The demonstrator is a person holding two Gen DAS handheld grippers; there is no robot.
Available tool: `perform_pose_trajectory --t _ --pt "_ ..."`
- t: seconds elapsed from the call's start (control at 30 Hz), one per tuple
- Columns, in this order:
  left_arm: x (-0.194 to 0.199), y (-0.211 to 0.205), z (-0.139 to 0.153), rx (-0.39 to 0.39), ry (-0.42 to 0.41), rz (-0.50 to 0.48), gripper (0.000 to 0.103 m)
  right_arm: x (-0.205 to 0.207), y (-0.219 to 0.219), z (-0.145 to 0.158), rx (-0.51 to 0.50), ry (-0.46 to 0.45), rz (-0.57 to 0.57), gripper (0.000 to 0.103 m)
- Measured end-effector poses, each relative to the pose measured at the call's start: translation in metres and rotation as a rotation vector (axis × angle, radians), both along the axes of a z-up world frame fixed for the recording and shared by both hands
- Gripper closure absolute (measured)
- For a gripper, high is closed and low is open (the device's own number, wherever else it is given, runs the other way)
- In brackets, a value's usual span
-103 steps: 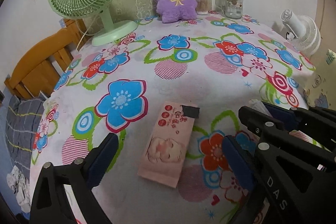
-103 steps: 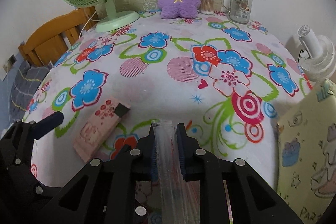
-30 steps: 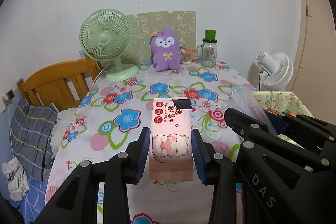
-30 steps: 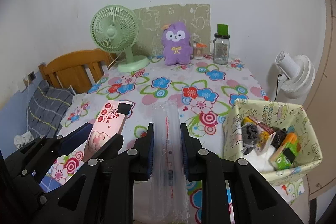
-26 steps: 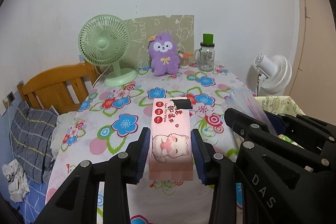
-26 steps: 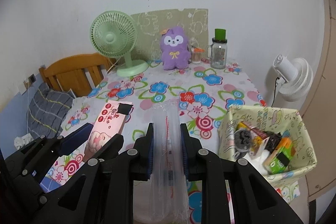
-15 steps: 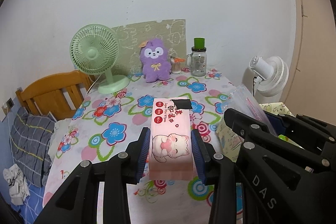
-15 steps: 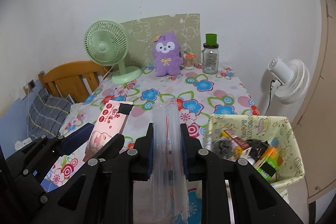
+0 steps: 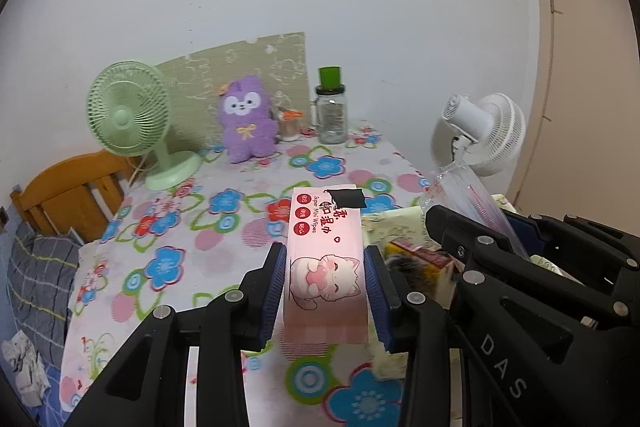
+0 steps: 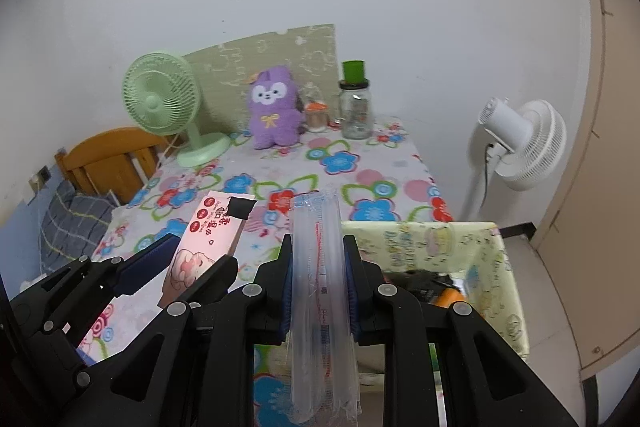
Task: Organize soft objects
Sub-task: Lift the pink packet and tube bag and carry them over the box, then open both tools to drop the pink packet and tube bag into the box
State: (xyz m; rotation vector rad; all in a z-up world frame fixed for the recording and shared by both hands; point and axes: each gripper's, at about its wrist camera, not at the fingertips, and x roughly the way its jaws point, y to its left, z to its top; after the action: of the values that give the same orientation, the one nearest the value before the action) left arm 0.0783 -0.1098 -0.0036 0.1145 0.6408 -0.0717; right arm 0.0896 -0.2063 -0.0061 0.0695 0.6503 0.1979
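Left wrist view: left gripper (image 9: pixel 325 277) pinching pink wipes pack (image 9: pixel 326 259) at lower centre, held clear above flowered table (image 9: pixel 168 227); right gripper (image 9: pixel 472 223) at right edge clamped on clear sleeve (image 9: pixel 474 201). Pack probably light and squashy, best squeezed across its flat mid-width, as here

Right wrist view: right gripper (image 10: pixel 318 277) pressed onto clear sleeve (image 10: pixel 320 287), bottom centre, over near rim of yellow fabric bin (image 10: pixel 420 237) at lower right; left gripper (image 10: pixel 188 259) with wipes pack (image 10: pixel 208 239) at lower left. Sleeve likely thin, slippery, crushable; firm mid-length hold advisable
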Motion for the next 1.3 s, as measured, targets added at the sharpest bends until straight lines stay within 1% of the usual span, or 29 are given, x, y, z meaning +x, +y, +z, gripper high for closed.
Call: perform_pose_trajectory --t 0.33,0.57,0.9,1.07,1.1,1.13,1.17,1.2,1.23,1.27,1.3 --pt "0.012 -0.042 -0.005 -0.004 0.014 -0.058 0.063 0.006 -0.041 -0.005 -0.009 0.01 -0.058 0.078" --pt "0.022 -0.063 -0.016 -0.01 0.041 -0.1 0.063 0.015 -0.064 -0.017 -0.007 0.039 -0.096 0.078" --pt "0.042 -0.081 -0.045 -0.006 0.129 -0.143 0.063 0.033 -0.084 -0.043 -0.002 0.109 -0.138 0.078" --pt "0.05 -0.087 -0.062 0.012 0.17 -0.158 0.062 0.04 -0.09 -0.051 0.002 0.128 -0.149 0.079" --pt "0.05 -0.087 -0.062 0.015 0.17 -0.157 0.06 0.041 -0.09 -0.052 0.004 0.131 -0.15 0.079" --pt "0.051 -0.087 -0.063 0.019 0.169 -0.155 0.056 0.043 -0.09 -0.054 0.005 0.135 -0.15 0.079" --pt "0.051 -0.087 -0.063 0.019 0.167 -0.157 0.04 0.045 -0.09 -0.055 0.007 0.138 -0.15 0.079" --pt "0.051 -0.086 -0.062 0.017 0.162 -0.159 0.021 0.047 -0.09 -0.058 0.009 0.143 -0.148 0.079" --pt "0.051 -0.085 -0.062 0.022 0.151 -0.159 0.015 0.049 -0.09 -0.06 0.012 0.152 -0.147 0.079" --pt "0.049 -0.085 -0.06 0.031 0.133 -0.161 0.011 0.051 -0.089 -0.063 0.014 0.159 -0.143 0.079" --pt "0.048 -0.086 -0.059 0.046 0.122 -0.166 0.011 0.053 -0.088 -0.065 0.018 0.167 -0.138 0.079"
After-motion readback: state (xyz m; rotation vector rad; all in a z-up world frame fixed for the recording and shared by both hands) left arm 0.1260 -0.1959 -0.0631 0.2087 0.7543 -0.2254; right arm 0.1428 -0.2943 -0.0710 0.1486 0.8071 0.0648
